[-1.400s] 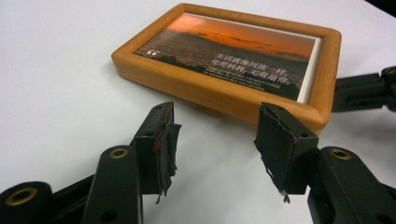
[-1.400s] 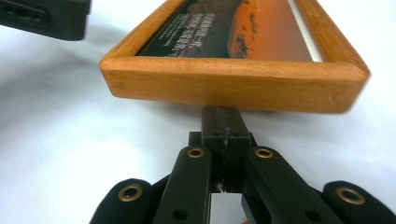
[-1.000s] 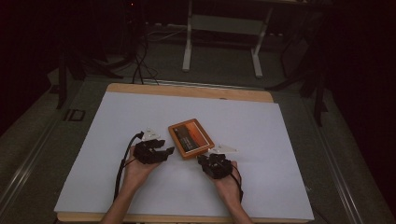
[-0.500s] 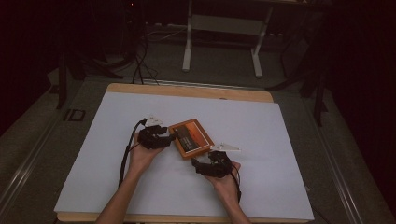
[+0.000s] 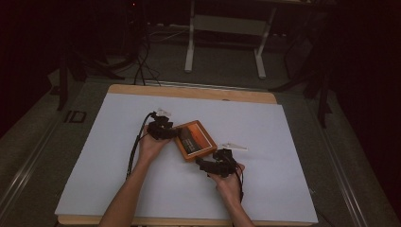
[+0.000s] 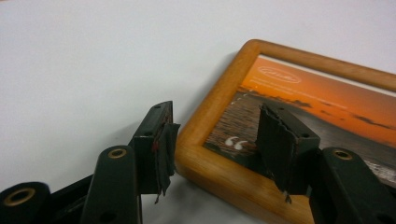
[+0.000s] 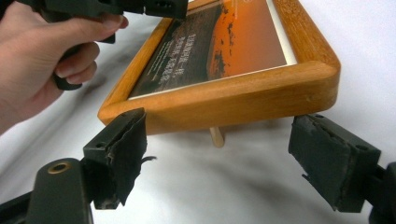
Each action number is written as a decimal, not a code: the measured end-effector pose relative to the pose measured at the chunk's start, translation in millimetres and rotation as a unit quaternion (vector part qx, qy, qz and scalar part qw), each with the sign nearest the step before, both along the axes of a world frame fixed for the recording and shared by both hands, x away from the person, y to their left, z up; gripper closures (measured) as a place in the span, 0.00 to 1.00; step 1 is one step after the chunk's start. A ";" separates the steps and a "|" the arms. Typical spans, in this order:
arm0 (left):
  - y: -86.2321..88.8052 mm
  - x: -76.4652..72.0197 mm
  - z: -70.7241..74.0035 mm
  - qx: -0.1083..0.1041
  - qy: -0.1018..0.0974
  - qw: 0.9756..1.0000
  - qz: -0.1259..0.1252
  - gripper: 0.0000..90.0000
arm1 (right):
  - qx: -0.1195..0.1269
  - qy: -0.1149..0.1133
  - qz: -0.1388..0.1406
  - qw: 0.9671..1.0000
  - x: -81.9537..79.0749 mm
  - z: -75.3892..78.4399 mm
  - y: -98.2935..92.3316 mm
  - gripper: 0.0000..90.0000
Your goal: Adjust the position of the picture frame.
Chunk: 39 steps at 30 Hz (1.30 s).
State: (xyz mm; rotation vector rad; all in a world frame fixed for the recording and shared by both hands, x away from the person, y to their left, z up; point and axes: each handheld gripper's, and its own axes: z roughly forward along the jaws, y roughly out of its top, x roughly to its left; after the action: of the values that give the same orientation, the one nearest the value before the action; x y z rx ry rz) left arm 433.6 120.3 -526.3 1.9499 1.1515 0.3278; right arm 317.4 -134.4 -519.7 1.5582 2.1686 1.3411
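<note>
Wooden picture frame (image 5: 195, 140) near the middle of the white-covered bench (image 5: 293, 156), picture side up, long axis running diagonally from near-left to far-right in the high view. Left hand-held gripper (image 6: 212, 140): jaws apart, straddling one rounded corner of the frame. Right hand-held gripper (image 7: 224, 154): jaws wide apart, just before the frame's near edge, which sits raised off the bench on a small wooden peg (image 7: 216, 136).
</note>
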 end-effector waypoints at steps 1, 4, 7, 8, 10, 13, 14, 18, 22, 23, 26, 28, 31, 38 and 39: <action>0.8 1.6 -0.8 -0.005 0.003 1.000 -0.002 0.52 | 0.002 0.002 -0.002 1.000 0.7 -0.3 0.5 0.21; 1.5 5.2 -2.6 -0.015 0.007 1.000 -0.002 0.52 | 0.019 0.016 -0.006 1.000 3.7 -1.0 1.9 0.20; 1.8 8.5 -3.9 -0.025 0.013 1.000 -0.007 0.52 | 0.038 0.029 -0.010 0.999 6.5 -1.1 1.2 0.20; 1.8 8.5 -3.9 -0.025 0.013 1.000 -0.007 0.52 | 0.043 0.031 -0.012 0.999 7.1 -1.3 0.7 0.20; -0.2 9.7 -4.7 -0.033 0.015 0.999 -0.012 0.51 | 0.052 0.037 -0.013 0.998 8.2 -1.4 0.1 0.21; -0.5 9.6 -5.1 -0.036 0.016 0.999 -0.009 0.51 | 0.067 0.047 -0.014 0.997 10.4 -1.7 -0.9 0.21; -0.2 9.5 -5.2 -0.035 0.015 0.999 -0.010 0.51 | 0.074 0.052 -0.015 0.996 11.4 -1.8 -1.3 0.21; -0.2 9.1 -5.4 -0.037 0.015 0.999 -0.008 0.51 | 0.104 0.074 -0.023 0.992 16.1 -2.7 -3.2 0.23; 0.7 8.0 -5.3 -0.038 0.017 0.999 -0.008 0.51 | 0.133 0.093 -0.032 0.986 21.3 -4.8 -5.3 0.26; 1.5 7.7 -5.4 -0.040 0.018 0.999 -0.008 0.51 | 0.134 0.096 -0.036 0.986 22.3 -4.8 -5.1 0.28; 3.9 6.2 -5.9 -0.046 0.020 0.999 -0.011 0.51 | 0.138 0.106 -0.043 0.984 25.7 -5.9 -4.8 0.35; 5.1 5.3 -6.0 -0.049 0.021 0.999 -0.011 0.51 | 0.138 0.109 -0.044 0.984 27.7 -6.7 -4.0 0.37; 6.3 4.2 -5.7 -0.051 0.023 0.998 -0.012 0.51 | 0.137 0.108 -0.050 0.983 28.4 -7.1 -4.1 0.40; 11.4 0.8 -3.4 -0.056 0.024 0.998 -0.017 0.52 | 0.121 0.090 -0.048 0.987 27.9 -4.8 -3.0 0.50; 12.2 0.4 -2.9 -0.056 0.024 0.998 -0.017 0.52 | 0.116 0.087 -0.049 0.988 27.4 -3.9 -2.4 0.51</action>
State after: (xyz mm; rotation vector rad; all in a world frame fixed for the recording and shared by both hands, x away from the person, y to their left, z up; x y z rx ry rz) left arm 434.0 132.6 -529.2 1.8857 1.1403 0.1956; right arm 344.8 -136.8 -523.6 1.9062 2.0595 1.5230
